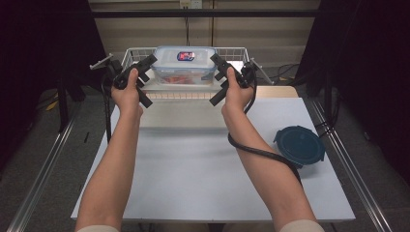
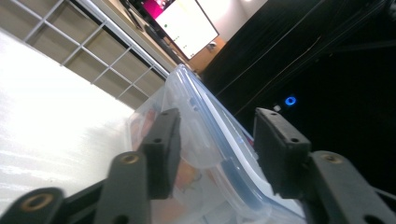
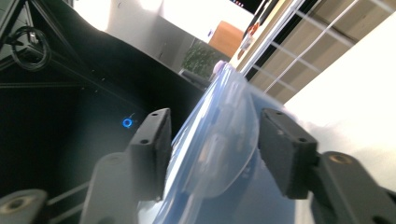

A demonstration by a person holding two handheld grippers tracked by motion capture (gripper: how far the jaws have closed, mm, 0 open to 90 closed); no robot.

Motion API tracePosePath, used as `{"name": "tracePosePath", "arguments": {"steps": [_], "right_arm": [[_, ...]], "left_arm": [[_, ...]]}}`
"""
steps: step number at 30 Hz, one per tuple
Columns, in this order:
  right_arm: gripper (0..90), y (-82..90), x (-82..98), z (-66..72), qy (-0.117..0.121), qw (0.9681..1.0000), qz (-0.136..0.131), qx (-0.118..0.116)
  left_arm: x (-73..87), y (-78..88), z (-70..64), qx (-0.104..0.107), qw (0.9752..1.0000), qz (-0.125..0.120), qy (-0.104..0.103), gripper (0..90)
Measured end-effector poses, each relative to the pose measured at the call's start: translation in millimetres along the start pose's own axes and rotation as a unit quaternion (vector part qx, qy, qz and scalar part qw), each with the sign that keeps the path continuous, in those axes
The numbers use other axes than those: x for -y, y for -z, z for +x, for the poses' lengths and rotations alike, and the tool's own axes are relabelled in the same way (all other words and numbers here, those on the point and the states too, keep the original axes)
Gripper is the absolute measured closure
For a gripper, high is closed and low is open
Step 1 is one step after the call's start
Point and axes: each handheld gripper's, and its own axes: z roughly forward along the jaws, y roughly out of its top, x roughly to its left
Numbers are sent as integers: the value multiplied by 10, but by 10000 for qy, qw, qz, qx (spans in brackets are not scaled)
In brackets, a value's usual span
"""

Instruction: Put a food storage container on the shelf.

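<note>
A clear rectangular food box (image 1: pixel 183 65) with a blue-rimmed lid and a red and blue label stands on a pale shelf inside a white wire rack (image 1: pixel 138 51) at the table's far edge. Reddish food shows through its wall. My left gripper (image 1: pixel 149 79) is at the box's left end. In the left gripper view the box's lid rim (image 2: pixel 205 121) lies between the jaws of that gripper (image 2: pixel 217 154), with a gap at the right pad, so it is open. My right gripper (image 1: pixel 215 79) is at the right end. There the lid flap (image 3: pixel 219 135) sits between the parted jaws of the right gripper (image 3: pixel 217 156).
A round dark blue lidded container (image 1: pixel 299 145) lies on the white table (image 1: pixel 193 169) at the right, close to the edge. The right gripper's black cable (image 1: pixel 256 151) curls under the right forearm. Metal rails run along both sides of the table.
</note>
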Motion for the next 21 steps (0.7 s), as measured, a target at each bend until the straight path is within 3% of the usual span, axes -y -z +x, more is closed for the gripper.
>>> {"name": "tracePosePath", "arguments": {"steps": [3,6,10,21], "right_arm": [[391,48,-1,27,117,9999,56,4],[394,102,3,43,33,9999,113,-84],[372,180,31,68,129,9997,149,-154],[341,421,102,-32,149,9991,294,-262]], "left_arm": [[54,19,-43,-56,9999,-35,-108,422],[83,34,-87,-91,9997,-122,-189,384],[142,75,-178,-105,9989,-91,-441,326],[293,173,-205,-9,9988,-121,-480,239]]}}
